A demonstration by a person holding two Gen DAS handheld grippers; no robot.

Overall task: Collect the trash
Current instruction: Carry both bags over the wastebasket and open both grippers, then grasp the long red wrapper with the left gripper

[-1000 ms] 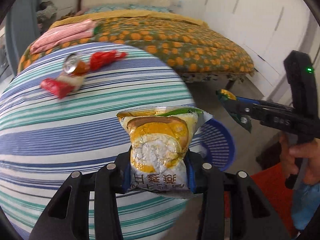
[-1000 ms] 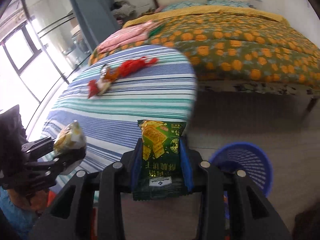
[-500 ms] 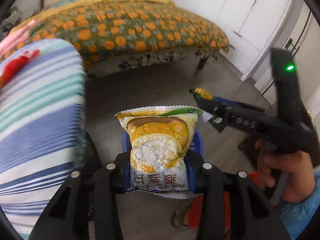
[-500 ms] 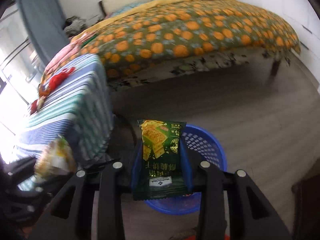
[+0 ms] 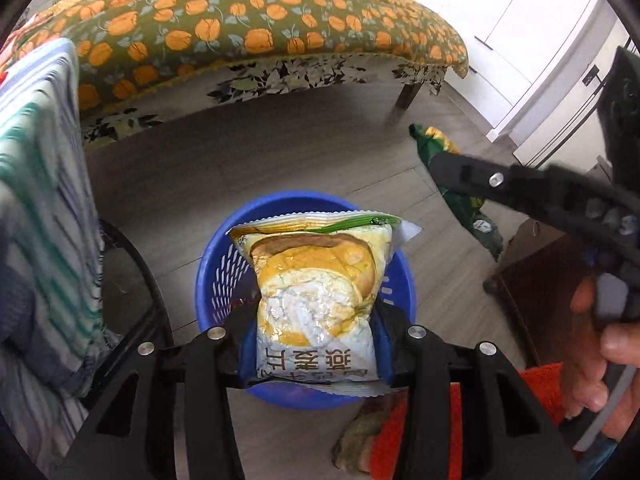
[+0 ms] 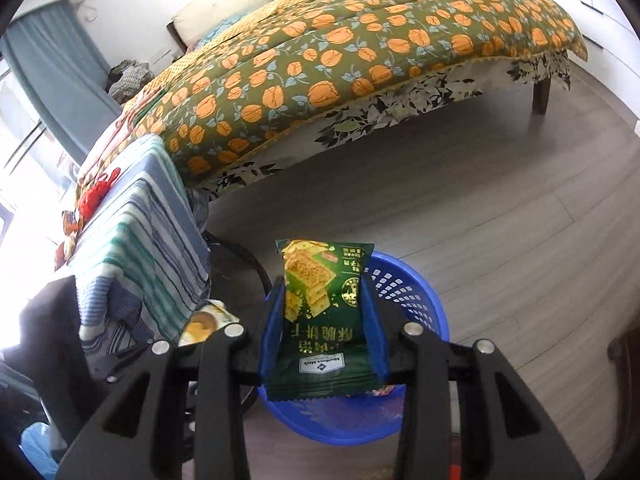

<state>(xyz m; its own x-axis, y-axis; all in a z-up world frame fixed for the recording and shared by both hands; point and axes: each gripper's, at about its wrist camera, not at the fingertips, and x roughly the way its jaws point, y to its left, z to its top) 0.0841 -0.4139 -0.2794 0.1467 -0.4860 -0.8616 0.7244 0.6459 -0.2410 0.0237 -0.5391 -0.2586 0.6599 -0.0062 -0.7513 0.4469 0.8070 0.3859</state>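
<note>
floor (image 6: 480, 208): grey wood | bed (image 6: 360, 40): orange-flowered quilt | curtain (image 6: 52, 68): blue

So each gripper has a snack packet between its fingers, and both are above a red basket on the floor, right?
Not quite: the basket is blue, not red, as the right wrist view shows. The rest holds: the left gripper has the yellow bread packet, the right gripper the green cracker packet.

Both grippers are matt black plastic, each built of two broad forked arms with cut-out slots and round silver screw heads along the top. The left gripper (image 5: 316, 344) and the right gripper (image 6: 324, 340) carry blue pads on the inner faces of their fingers. At the right edge of the left wrist view, a hand (image 5: 600, 356) wraps a black handle with a grey trigger; a blue sleeve shows below it.
</note>
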